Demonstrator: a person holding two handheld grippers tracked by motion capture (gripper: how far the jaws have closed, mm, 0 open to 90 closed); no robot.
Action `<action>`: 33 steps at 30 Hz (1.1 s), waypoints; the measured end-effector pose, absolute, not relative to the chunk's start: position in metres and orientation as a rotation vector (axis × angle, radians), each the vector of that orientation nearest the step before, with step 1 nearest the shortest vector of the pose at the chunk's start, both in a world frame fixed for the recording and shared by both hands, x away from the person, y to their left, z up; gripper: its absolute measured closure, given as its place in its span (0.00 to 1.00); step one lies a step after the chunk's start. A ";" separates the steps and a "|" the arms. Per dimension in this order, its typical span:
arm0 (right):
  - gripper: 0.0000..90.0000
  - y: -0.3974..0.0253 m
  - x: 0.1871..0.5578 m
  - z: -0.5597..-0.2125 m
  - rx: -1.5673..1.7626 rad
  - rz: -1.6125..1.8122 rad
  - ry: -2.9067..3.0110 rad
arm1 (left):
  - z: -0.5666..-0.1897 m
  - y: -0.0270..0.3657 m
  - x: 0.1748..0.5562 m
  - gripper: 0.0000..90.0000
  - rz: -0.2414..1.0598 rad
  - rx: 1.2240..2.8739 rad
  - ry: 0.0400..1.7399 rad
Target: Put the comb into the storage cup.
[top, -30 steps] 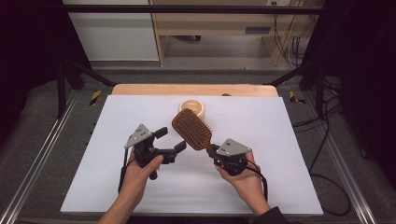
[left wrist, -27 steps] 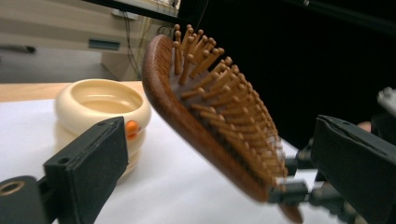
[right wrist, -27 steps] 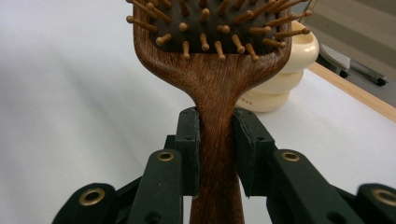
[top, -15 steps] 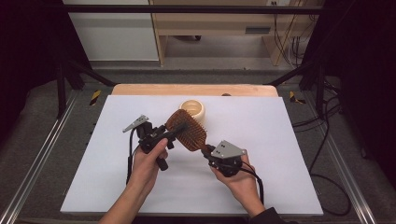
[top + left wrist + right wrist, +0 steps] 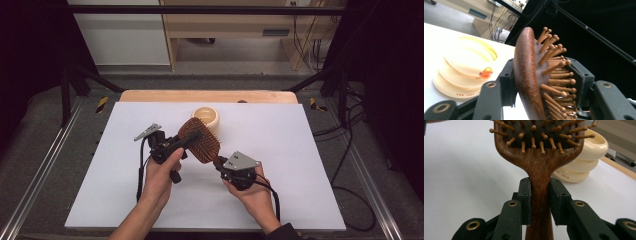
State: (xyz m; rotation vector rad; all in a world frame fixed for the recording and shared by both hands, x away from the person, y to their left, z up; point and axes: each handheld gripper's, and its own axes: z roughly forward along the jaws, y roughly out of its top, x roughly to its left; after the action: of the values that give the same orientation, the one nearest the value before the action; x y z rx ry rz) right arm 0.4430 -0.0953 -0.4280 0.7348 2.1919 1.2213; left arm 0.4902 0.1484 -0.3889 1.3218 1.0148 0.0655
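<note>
Both grippers hold the hairbrush (image 5: 200, 141).
My right gripper (image 5: 540, 200) covers its handle; my left gripper (image 5: 544, 82) clamps the head, bristles partly hidden.

Two black grippers (image 5: 192, 142) (image 5: 220, 162), brass-ringed screw holes, grey three-cornered plates, black trailing cables.

Just beyond the left tongs (image 5: 192, 137) stands a cream ring stack (image 5: 206, 117), near the hairbrush (image 5: 200, 140) head and blocking a forward push there. The hairbrush bridges both tongs, closing the gap between them. Outside the right tongs (image 5: 218, 162), the white surface (image 5: 300, 150) lies bare.
</note>
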 end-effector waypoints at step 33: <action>0.11 -0.144 0.439 -0.427 0.901 1.287 2.019 | -0.352 0.147 0.484 0.58 0.228 1.327 0.959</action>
State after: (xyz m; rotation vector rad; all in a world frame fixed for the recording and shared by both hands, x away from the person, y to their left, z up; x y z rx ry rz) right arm 0.4392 -0.1440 -0.4267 0.9008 2.0190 1.2872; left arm 0.4839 0.1474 -0.3525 1.3272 0.9591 0.2278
